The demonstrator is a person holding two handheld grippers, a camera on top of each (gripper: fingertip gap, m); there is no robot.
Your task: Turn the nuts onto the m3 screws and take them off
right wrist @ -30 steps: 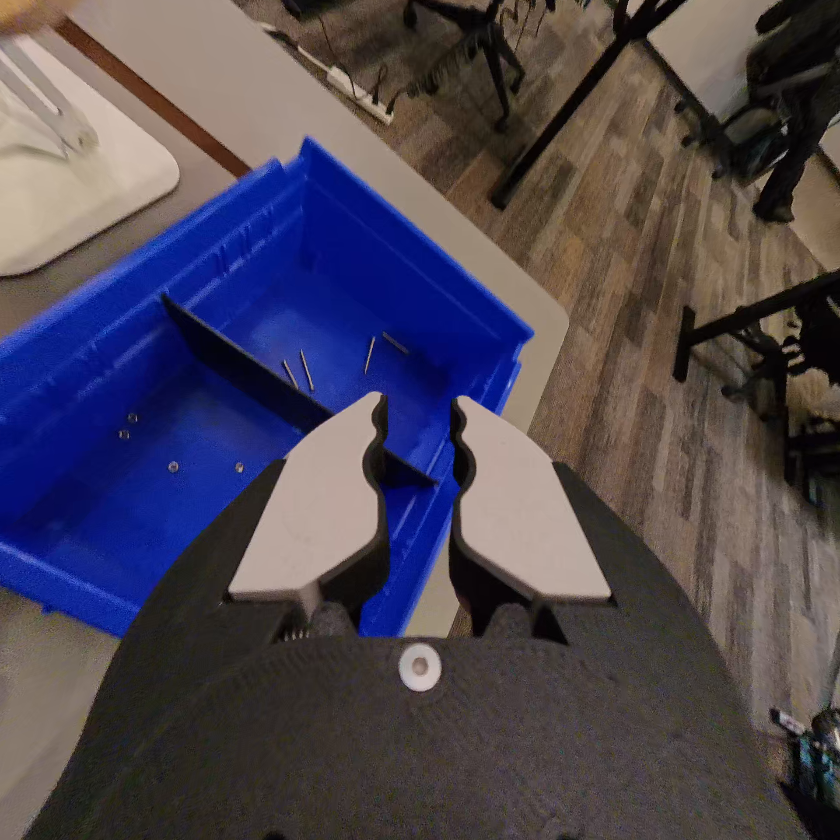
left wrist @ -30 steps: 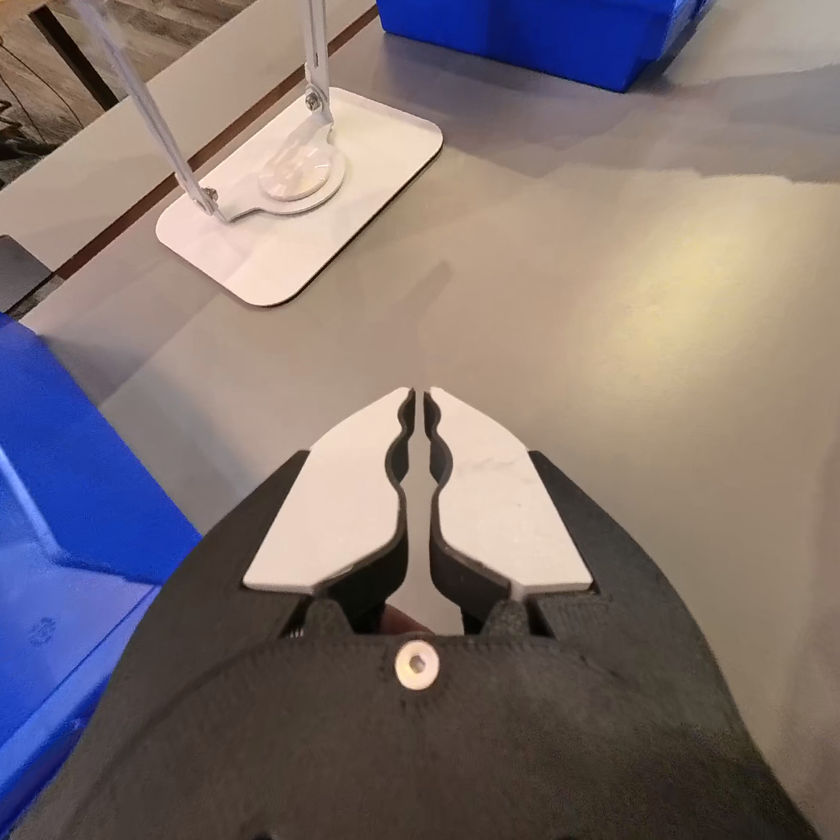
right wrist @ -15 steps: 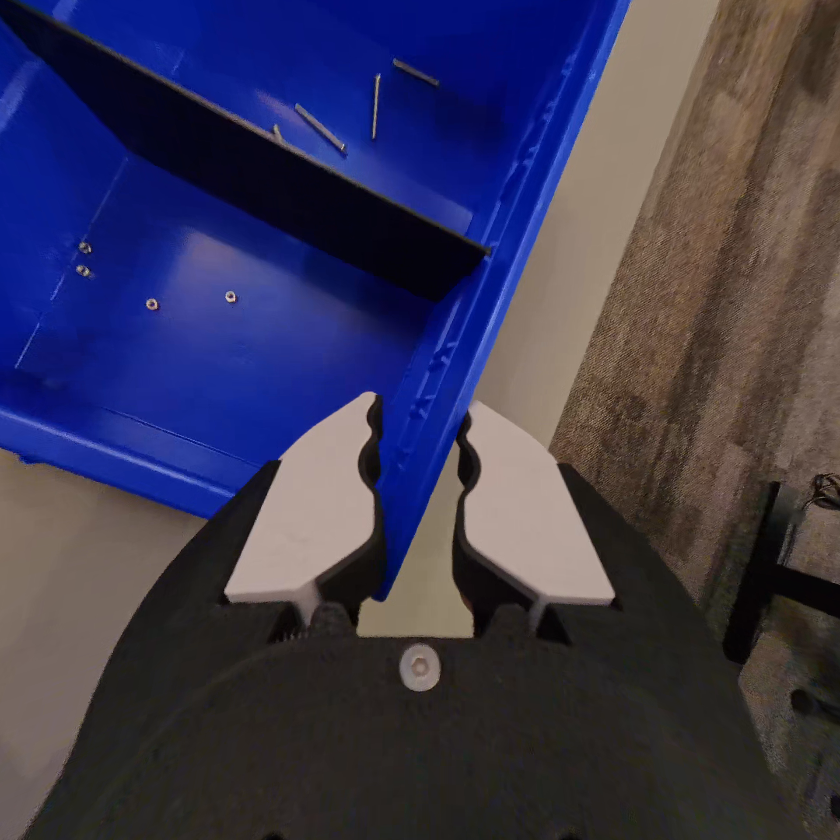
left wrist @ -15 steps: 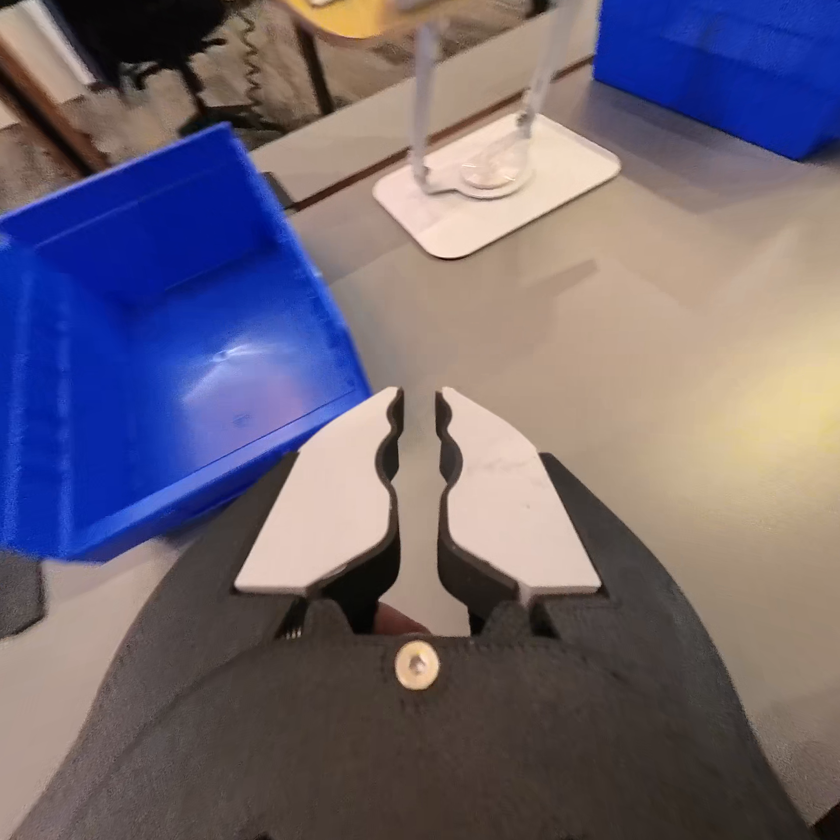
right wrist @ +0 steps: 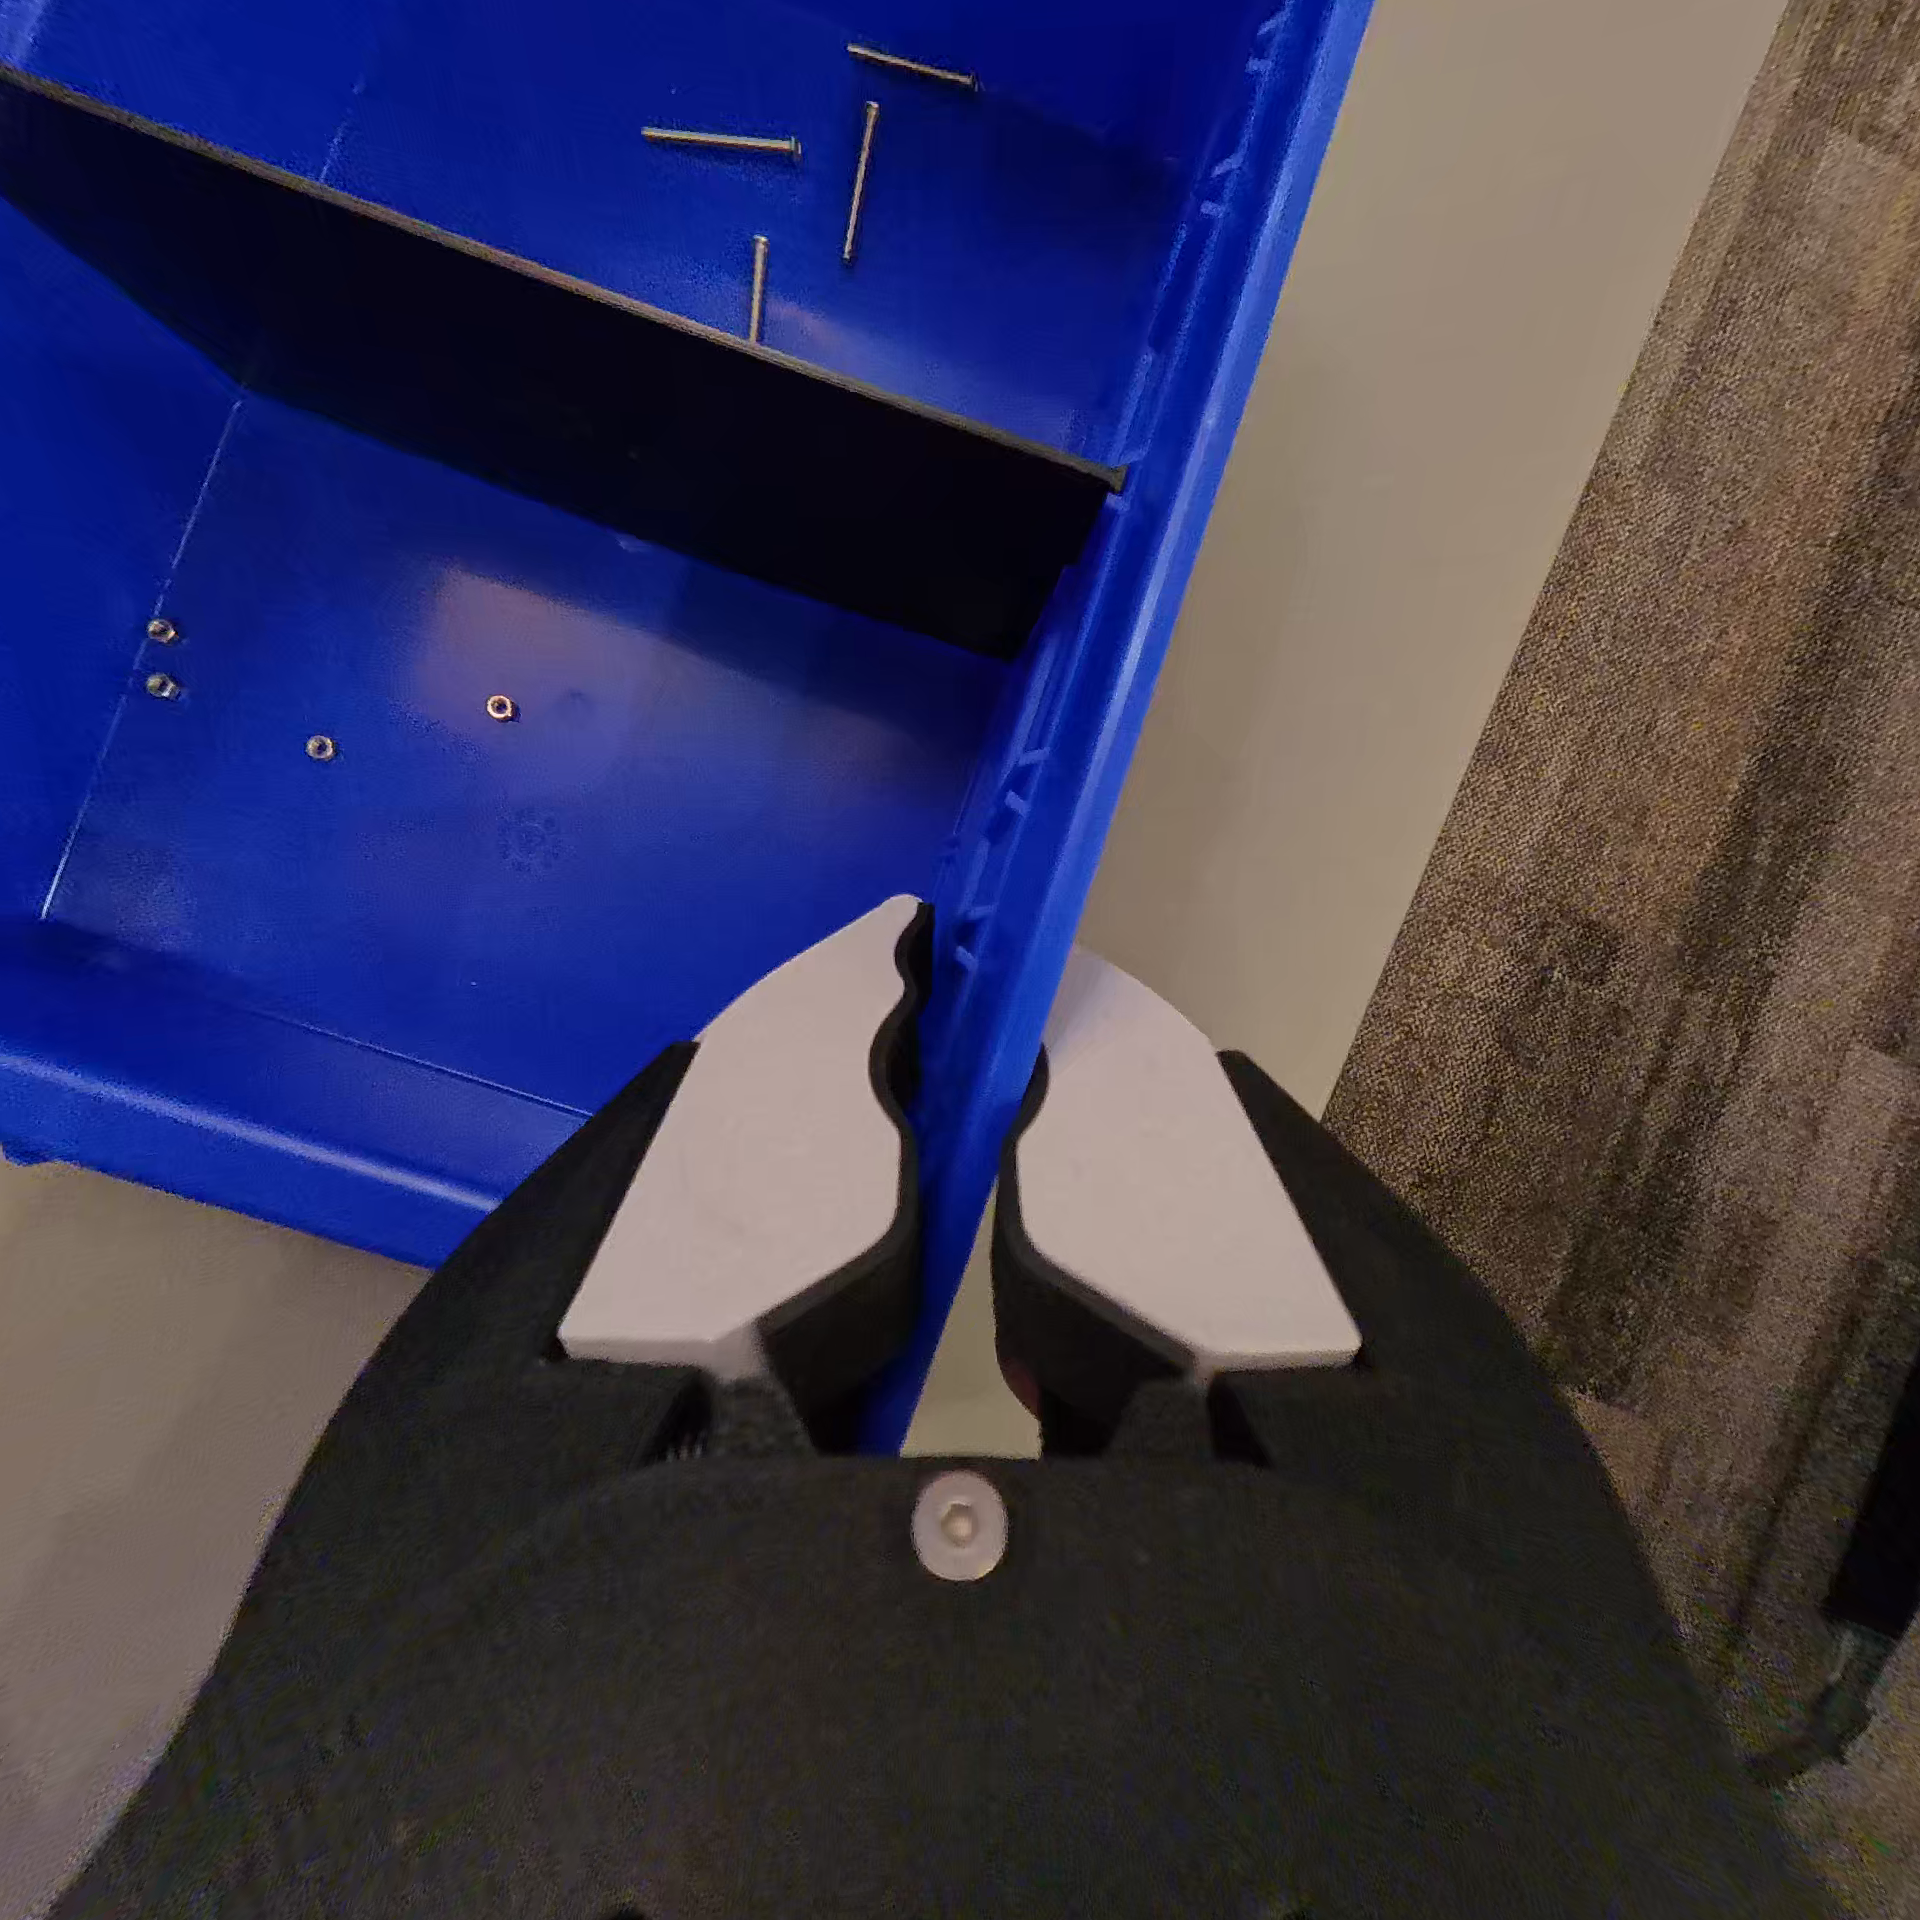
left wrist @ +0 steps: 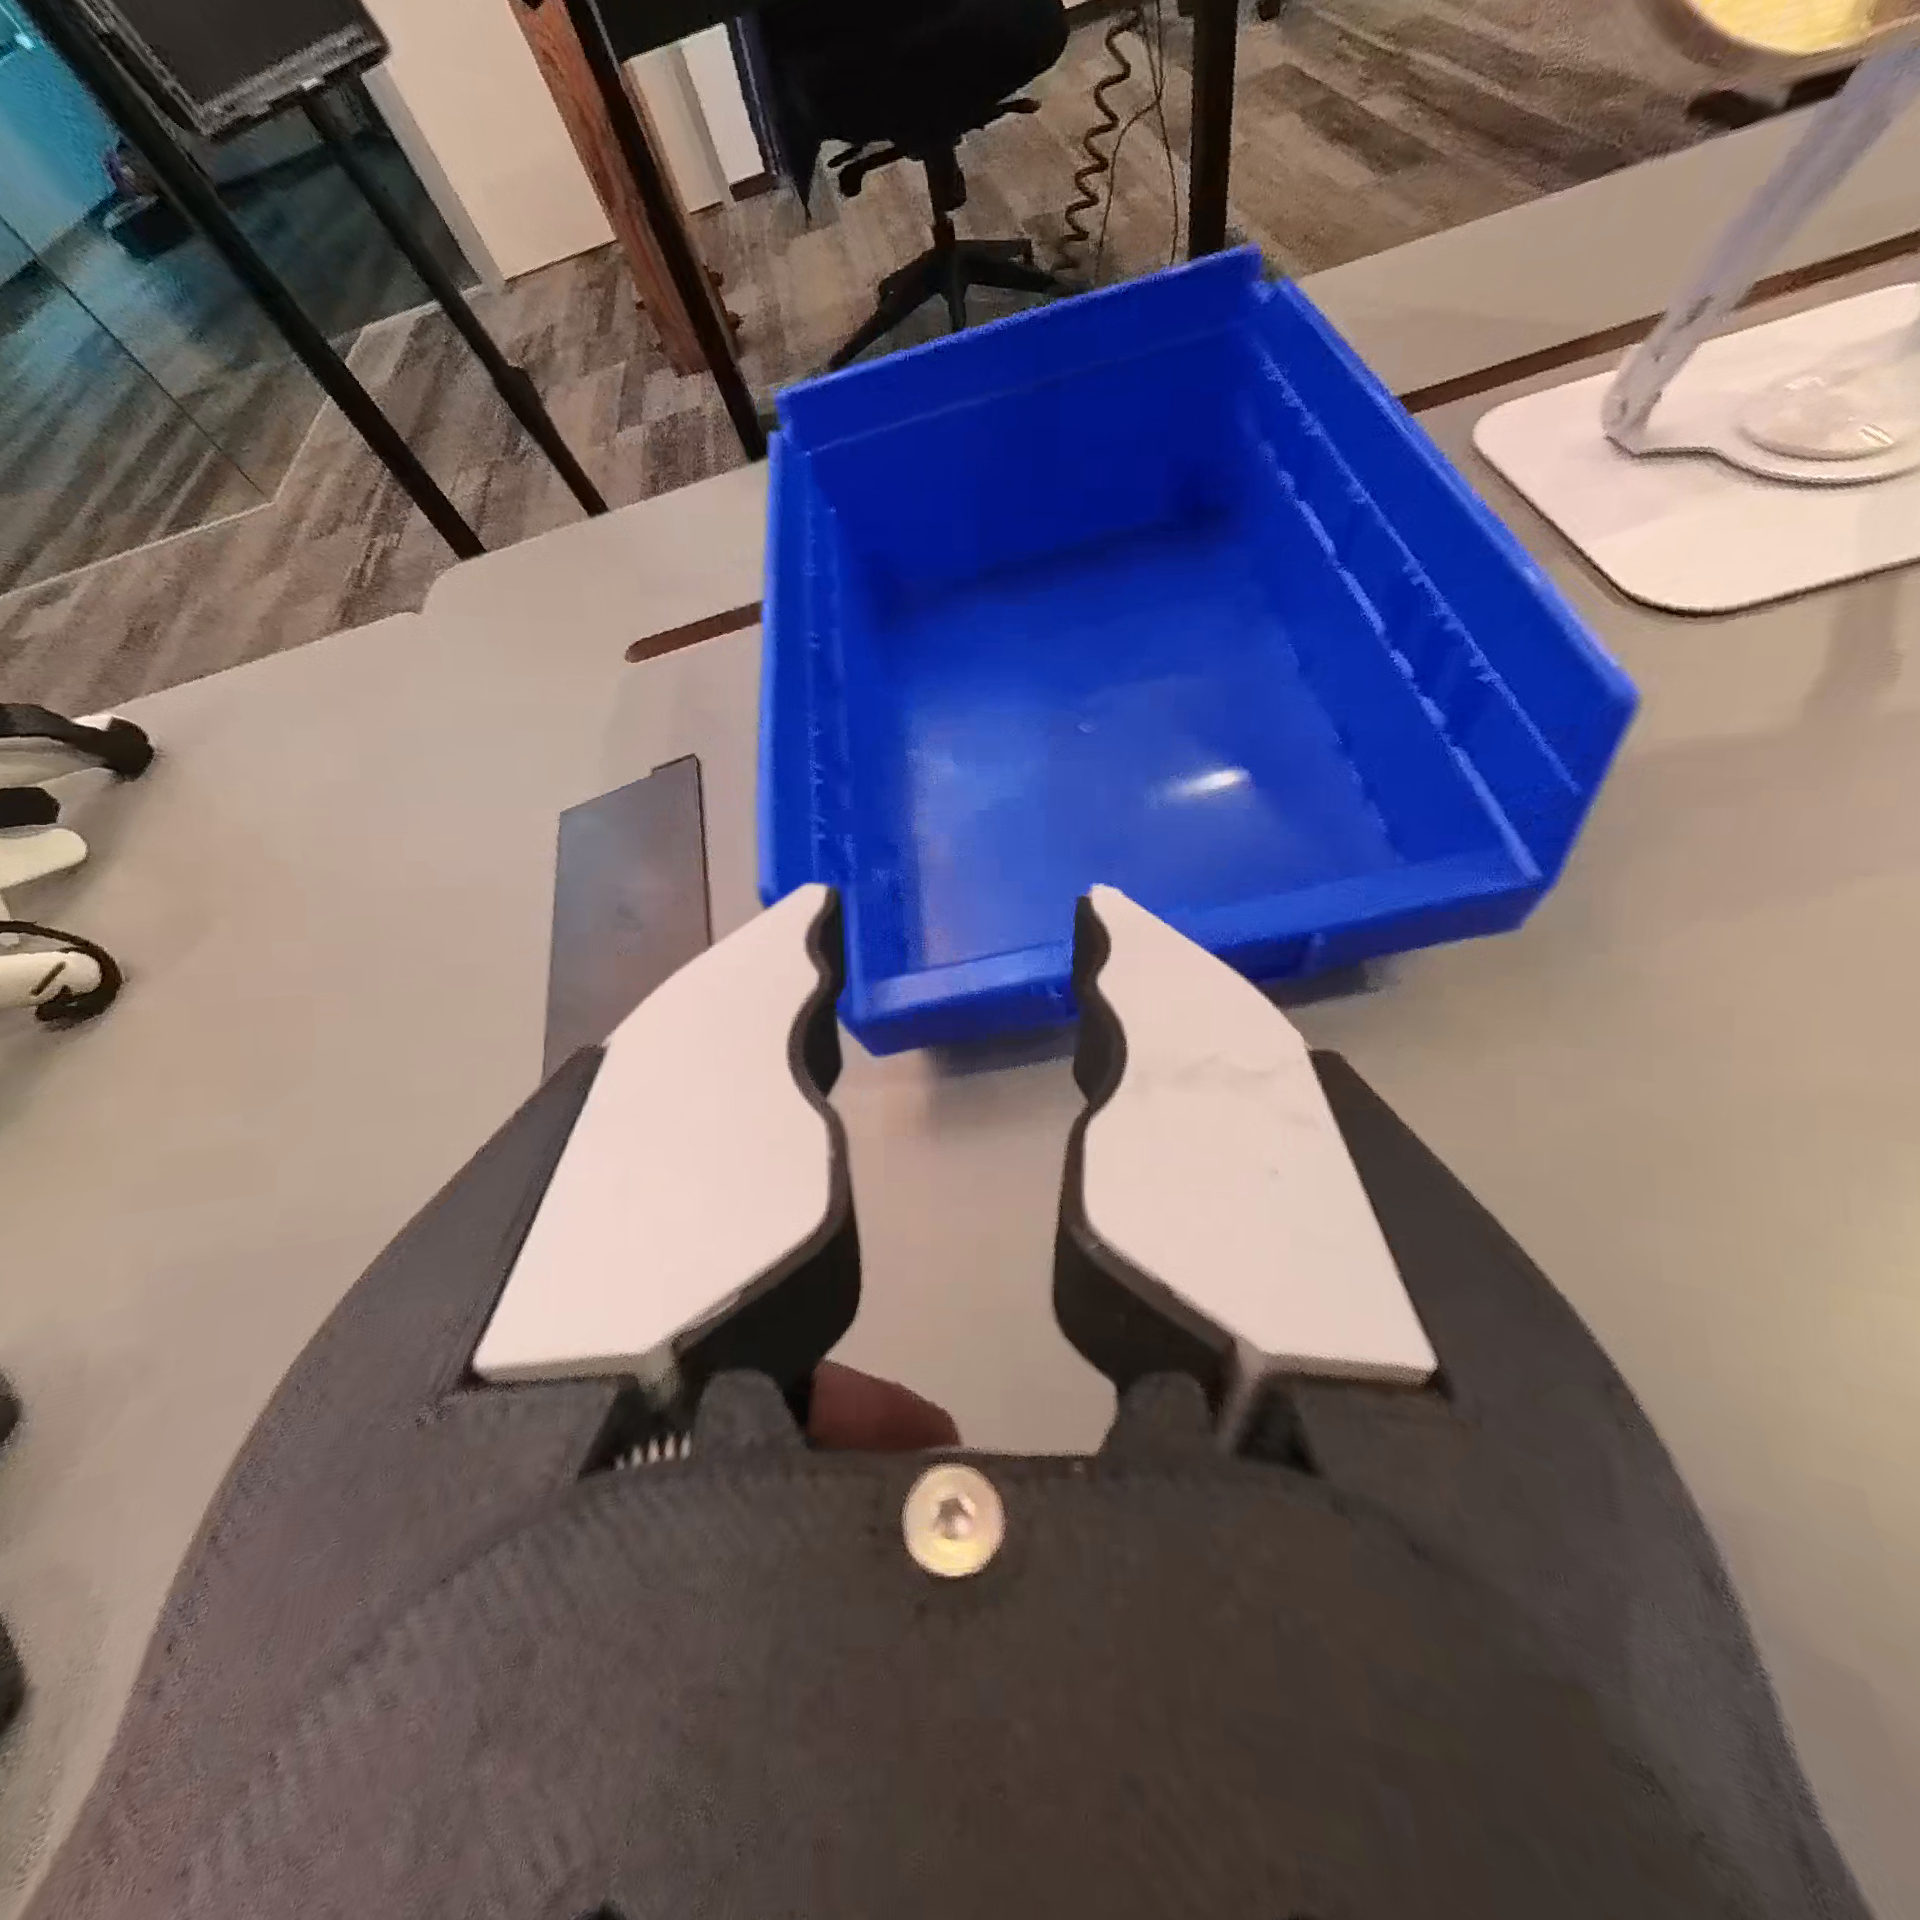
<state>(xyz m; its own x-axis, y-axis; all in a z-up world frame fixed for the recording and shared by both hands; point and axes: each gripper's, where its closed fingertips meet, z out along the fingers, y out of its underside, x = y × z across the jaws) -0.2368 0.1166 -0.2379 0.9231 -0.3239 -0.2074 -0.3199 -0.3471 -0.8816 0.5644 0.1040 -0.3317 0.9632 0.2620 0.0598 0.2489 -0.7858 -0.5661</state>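
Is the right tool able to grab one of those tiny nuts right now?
Probably not yet. The right tool is shut on the divided bin's side wall, so it is busy. The nuts lie uncovered on the bin floor, so letting go would free the way.

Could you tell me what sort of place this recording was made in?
Most likely an office or lab workspace. A grey table holds blue parts bins, one of them divided for small screws and nuts. Beyond the table stand a swivel chair and carpet-tile flooring.
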